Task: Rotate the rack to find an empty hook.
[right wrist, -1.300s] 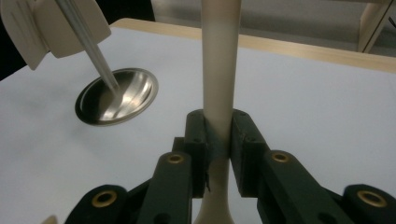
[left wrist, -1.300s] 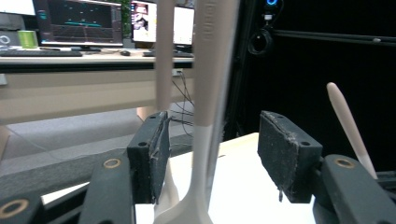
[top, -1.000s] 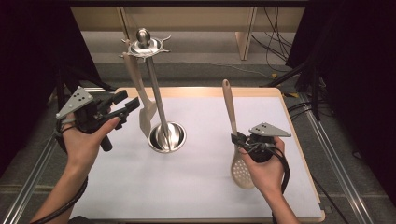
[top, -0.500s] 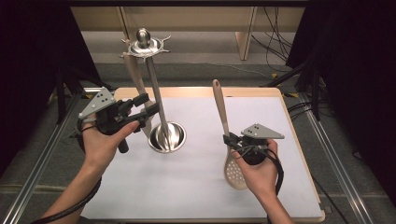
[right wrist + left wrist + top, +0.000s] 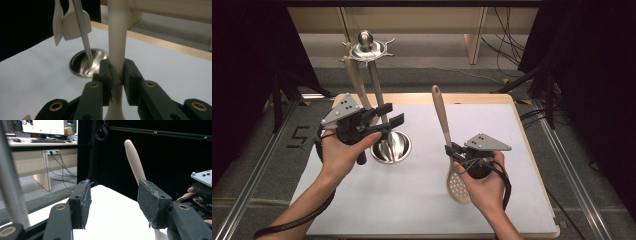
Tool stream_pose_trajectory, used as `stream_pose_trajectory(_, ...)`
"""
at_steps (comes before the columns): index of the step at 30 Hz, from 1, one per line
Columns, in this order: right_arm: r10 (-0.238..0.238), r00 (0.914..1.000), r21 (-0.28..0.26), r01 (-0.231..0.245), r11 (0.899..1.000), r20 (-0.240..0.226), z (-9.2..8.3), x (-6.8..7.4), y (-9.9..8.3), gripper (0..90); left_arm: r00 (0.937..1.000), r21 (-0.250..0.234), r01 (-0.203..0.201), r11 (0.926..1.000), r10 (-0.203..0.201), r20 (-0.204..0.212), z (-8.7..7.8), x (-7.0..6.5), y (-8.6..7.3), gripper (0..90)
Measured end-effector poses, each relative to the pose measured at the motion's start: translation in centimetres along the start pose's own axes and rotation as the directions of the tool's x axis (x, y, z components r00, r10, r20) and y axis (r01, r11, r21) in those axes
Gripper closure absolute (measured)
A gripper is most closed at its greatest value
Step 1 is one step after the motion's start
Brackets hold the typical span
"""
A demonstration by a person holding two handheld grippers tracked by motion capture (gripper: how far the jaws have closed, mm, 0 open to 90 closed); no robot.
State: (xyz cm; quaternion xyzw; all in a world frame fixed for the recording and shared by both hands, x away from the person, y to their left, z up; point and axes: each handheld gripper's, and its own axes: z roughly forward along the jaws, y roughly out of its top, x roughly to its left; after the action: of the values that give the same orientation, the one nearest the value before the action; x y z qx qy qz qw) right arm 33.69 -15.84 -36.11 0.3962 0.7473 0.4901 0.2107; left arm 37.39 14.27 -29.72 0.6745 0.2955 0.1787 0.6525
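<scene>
The right gripper [image 5: 454,151] is clamped on the neck of a cream slotted spoon [image 5: 451,157], its pads [image 5: 110,75] pinching the handle just above the perforated bowl, which hangs below the fingers while the handle rises above them, tilted away. The left gripper [image 5: 393,115] stands open, nothing between its pads [image 5: 85,203], beside the pole of the steel utensil stand [image 5: 382,120], where a spatula [image 5: 75,22] already hangs. The step looks like hanging the spoon on the stand's top ring. To do it well, keep the pinch firm and the handle upright, raise its tip to a free hook, and steady the stand with the open gripper.
</scene>
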Motion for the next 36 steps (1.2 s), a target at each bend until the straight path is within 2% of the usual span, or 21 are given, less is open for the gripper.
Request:
stream_pose_trajectory(1,-0.025,0.9996,-0.003,0.025,1.000,0.011,-0.1,-0.1,0.1,79.2,1.0000,-0.002,0.005,1.0000,-0.005,0.003,0.2,-0.2,0.0,43.6)
stream_pose_trajectory(4,0.003,1.0000,-0.001,-0.003,1.000,0.000,-0.1,0.4,0.1,79.2,0.9997,0.017,-0.017,0.9997,0.017,0.016,0.6,-0.4,-0.1,43.6)
stream_pose_trajectory(7,0.000,1.0000,-0.010,0.000,1.000,-0.003,-0.1,0.6,0.2,79.2,0.9994,0.025,-0.021,0.9995,0.020,0.029,1.1,-0.8,-0.2,43.7)
stream_pose_trajectory(10,-0.036,0.9993,-0.021,0.036,0.999,-0.009,-0.1,0.7,0.3,79.2,0.9988,0.032,-0.027,0.9991,0.026,0.043,1.5,-1.2,-0.3,43.7)
stream_pose_trajectory(13,-0.002,0.9999,-0.002,0.002,1.000,-0.015,-0.3,1.4,0.3,79.2,0.9980,0.048,-0.029,0.9984,0.027,0.058,2.0,-1.6,-0.4,43.9)
stream_pose_trajectory(14,-0.026,0.9995,-0.036,0.026,0.999,-0.016,0.0,1.4,0.3,79.2,0.9975,0.051,-0.030,0.9982,0.026,0.065,2.2,-1.7,-0.4,43.9)
stream_pose_trajectory(15,-0.026,0.9992,-0.015,0.025,1.000,-0.029,0.0,1.5,0.4,79.1,0.9971,0.052,-0.029,0.9982,0.026,0.072,2.4,-1.9,-0.4,43.9)
stream_pose_trajectory(17,-0.067,0.9976,-0.034,0.066,0.997,-0.015,0.1,1.6,0.4,79.2,0.9962,0.058,-0.035,0.9977,0.030,0.081,2.7,-2.1,-0.5,43.9)
stream_pose_trajectory(18,-0.059,0.9978,-0.022,0.059,0.998,-0.031,0.0,1.8,0.4,79.2,0.9961,0.060,-0.032,0.9977,0.027,0.084,2.8,-2.2,-0.5,44.0)
stream_pose_trajectory(21,-0.092,0.9952,-0.049,0.091,0.995,-0.034,0.2,1.9,0.5,79.2,0.9957,0.064,-0.025,0.9977,0.019,0.091,3.1,-2.5,-0.7,44.1)
stream_pose_trajectory(22,-0.059,0.9975,-0.027,0.058,0.998,-0.038,0.0,2.2,0.5,79.2,0.9953,0.064,-0.024,0.9977,0.017,0.095,3.2,-2.5,-0.7,44.2)
stream_pose_trajectory(26,-0.079,0.9960,-0.041,0.077,0.996,-0.041,0.2,2.4,0.5,79.2,0.9944,0.066,-0.022,0.9976,0.015,0.105,3.5,-2.7,-0.6,44.5)
stream_pose_trajectory(30,-0.094,0.9947,-0.029,0.092,0.995,-0.043,0.1,2.6,0.5,79.2,0.9930,0.073,-0.012,0.9973,0.003,0.118,3.8,-2.8,-0.6,45.5)
stream_pose_trajectory(31,-0.100,0.9941,-0.027,0.099,0.995,-0.041,0.2,2.6,0.5,79.1,0.9924,0.079,-0.003,0.9969,-0.006,0.123,3.9,-2.9,-0.6,45.9)
stream_pose_trajectory(32,-0.079,0.9949,-0.023,0.078,0.997,-0.062,0.3,2.8,0.4,79.2,0.9901,0.081,0.014,0.9966,-0.025,0.138,4.0,-2.9,-0.6,46.3)
stream_pose_trajectory(33,-0.082,0.9949,-0.008,0.082,0.997,-0.058,0.2,2.9,0.4,79.1,0.9882,0.082,0.028,0.9962,-0.040,0.148,4.1,-2.8,-0.7,46.9)
stream_pose_trajectory(35,-0.085,0.9945,-0.015,0.084,0.996,-0.061,0.4,3.1,0.4,79.1,0.9891,0.088,0.024,0.9958,-0.037,0.143,4.2,-2.8,-0.7,48.6)
stream_pose_trajectory(36,-0.106,0.9925,-0.013,0.105,0.994,-0.062,0.4,3.0,0.4,79.1,0.9890,0.089,0.023,0.9958,-0.036,0.143,4.3,-2.8,-0.7,49.6)
